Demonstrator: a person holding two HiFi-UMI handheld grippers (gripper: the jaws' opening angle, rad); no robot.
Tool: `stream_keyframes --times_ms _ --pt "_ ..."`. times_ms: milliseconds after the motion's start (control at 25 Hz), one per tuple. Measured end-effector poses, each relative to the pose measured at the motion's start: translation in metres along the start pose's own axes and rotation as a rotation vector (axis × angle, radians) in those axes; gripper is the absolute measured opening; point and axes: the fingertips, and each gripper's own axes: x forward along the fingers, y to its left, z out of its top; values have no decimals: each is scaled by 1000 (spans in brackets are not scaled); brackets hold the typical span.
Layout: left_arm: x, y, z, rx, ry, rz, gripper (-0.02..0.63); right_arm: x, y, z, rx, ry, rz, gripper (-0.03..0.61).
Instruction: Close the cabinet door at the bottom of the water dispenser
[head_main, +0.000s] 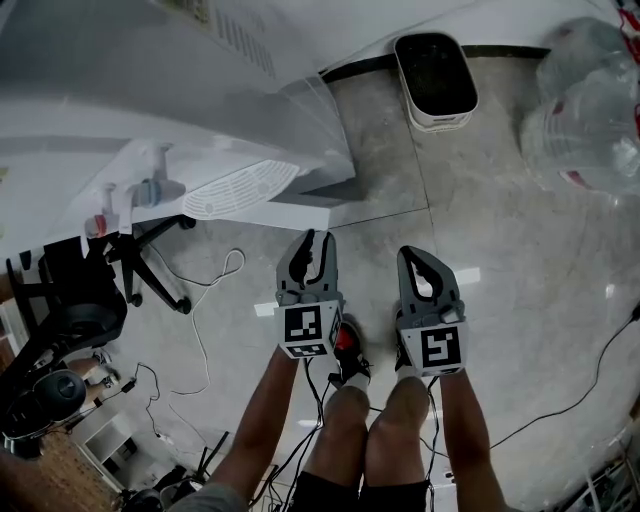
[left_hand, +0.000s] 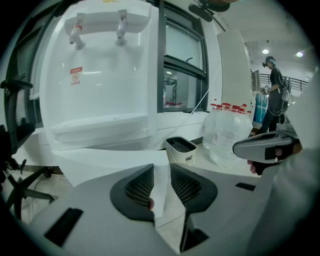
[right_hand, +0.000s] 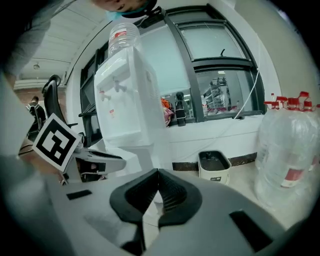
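Nearest the camera in the head view are the person's legs (head_main: 370, 440), with both forearms reaching forward over the grey floor (head_main: 500, 250). The left gripper (head_main: 315, 240) has its jaws set at a moderate gap. In the left gripper view nothing is clamped between the pads, and the white edge of the door shows through the gap, in line with it and just ahead of the tips. The right gripper (head_main: 412, 258) is beside the left one and near it. Its jaws meet at the tips and hold nothing. Thin cables (head_main: 205, 330) lie loose on the floor to the left, next to a black chair (head_main: 80, 300). The door (left_hand: 110, 165) is a plain, thin white panel without visible markings. It stands open, swung out from the base of the dispenser (head_main: 150, 90) toward the grippers, with its free edge pointing at the left gripper. In the head view it projects from the lower right of the cabinet, to the right of the white slotted drip tray (head_main: 240, 190), and a dark opening shows beneath it. The dispenser body is white and carries two taps (left_hand: 120, 27) above the tray. Farther back, a white bin (head_main: 435, 80) with a dark interior stands against the wall. Clear water bottles (head_main: 585, 100) stand to its right, well apart from the dispenser. A person (left_hand: 275, 95) stands in the far background of the left gripper view.
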Motion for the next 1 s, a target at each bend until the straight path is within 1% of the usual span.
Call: stream_keyframes --times_ms 320,720,1000 --pt "14 0 9 11 -15 -2 123 11 -10 2 -8 -10 -3 18" --pt "32 1 18 18 -44 -10 124 33 -21 17 -31 -42 -6 18" --pt "44 1 25 13 -68 -2 123 43 -28 21 -41 -62 -6 18"
